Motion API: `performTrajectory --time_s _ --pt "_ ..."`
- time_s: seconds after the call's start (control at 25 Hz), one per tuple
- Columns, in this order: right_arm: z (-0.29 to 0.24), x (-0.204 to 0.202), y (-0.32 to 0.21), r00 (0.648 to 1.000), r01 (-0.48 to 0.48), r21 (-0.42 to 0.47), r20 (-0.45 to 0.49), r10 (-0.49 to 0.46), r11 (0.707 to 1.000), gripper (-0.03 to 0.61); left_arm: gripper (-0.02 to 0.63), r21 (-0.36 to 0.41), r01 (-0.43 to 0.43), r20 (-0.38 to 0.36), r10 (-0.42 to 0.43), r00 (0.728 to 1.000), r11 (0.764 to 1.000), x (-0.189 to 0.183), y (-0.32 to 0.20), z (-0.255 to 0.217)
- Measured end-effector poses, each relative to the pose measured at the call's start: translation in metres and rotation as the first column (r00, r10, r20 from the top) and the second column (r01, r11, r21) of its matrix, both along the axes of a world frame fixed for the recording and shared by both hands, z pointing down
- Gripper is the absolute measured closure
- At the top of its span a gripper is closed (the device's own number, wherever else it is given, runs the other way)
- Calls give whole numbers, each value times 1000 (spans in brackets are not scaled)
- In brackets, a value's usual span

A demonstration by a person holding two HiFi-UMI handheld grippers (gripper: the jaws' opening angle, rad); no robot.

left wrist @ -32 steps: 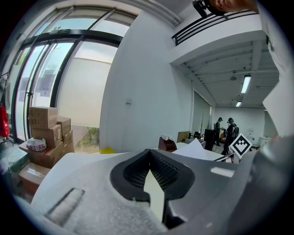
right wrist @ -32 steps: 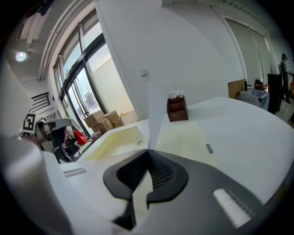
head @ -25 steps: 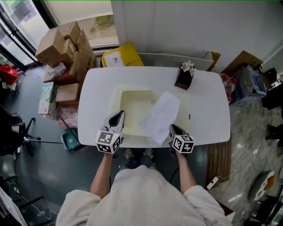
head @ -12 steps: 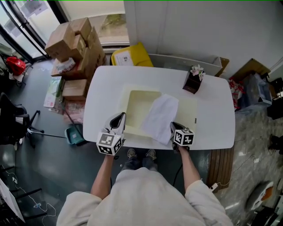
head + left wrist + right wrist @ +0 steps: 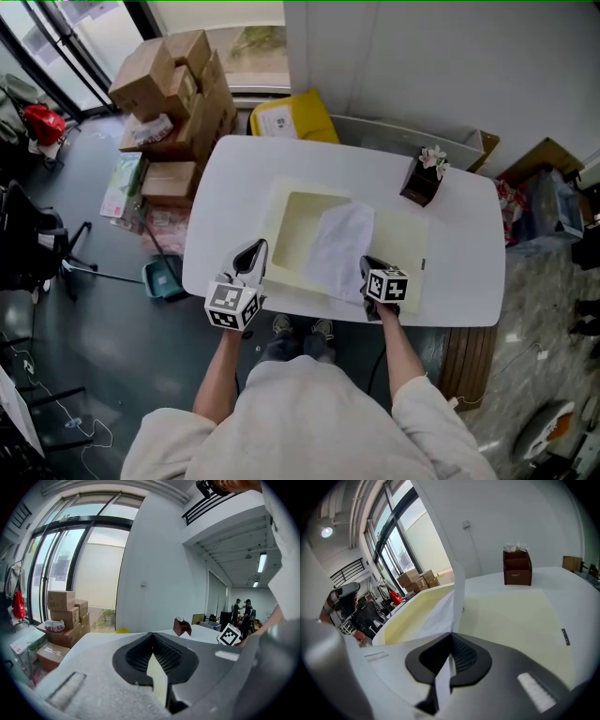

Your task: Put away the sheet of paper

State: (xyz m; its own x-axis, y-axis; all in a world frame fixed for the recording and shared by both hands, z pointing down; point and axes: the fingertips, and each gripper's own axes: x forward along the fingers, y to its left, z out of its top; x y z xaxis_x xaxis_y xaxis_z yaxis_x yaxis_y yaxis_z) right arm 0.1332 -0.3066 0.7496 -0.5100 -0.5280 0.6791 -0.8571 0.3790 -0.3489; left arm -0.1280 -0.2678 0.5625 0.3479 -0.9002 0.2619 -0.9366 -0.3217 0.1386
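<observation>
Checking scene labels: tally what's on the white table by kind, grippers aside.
sheet of paper: 1
pale yellow open case: 1
brown holder: 1
Total: 3

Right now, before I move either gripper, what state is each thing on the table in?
left gripper, shut on a cream strip, seemingly the near edge of the cream case.
right gripper, shut on a near corner of the sheet of paper.
sheet of paper, draped across the middle of the case.
cream case, open, flat on the table.
brown holder, upright, apart from the case.
</observation>
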Motion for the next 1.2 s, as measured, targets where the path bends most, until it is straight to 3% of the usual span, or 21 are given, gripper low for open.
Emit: performTrajectory --time_s 0.48,0.96,1.2 --pt "16 -22 -14 1000 19 -45 -8 -19 999 577 609 -15 39 1 -39 999 999 -22 1 6" --pt "25 -53 -29 998 28 -88 49 -24 996 577 609 -25 64 -5 -64 998 998 -41 -9 11" --pt "25 -68 -36 998 56 -101 16 -55 993 577 609 -34 77 -8 -78 997 996 -50 -15 15"
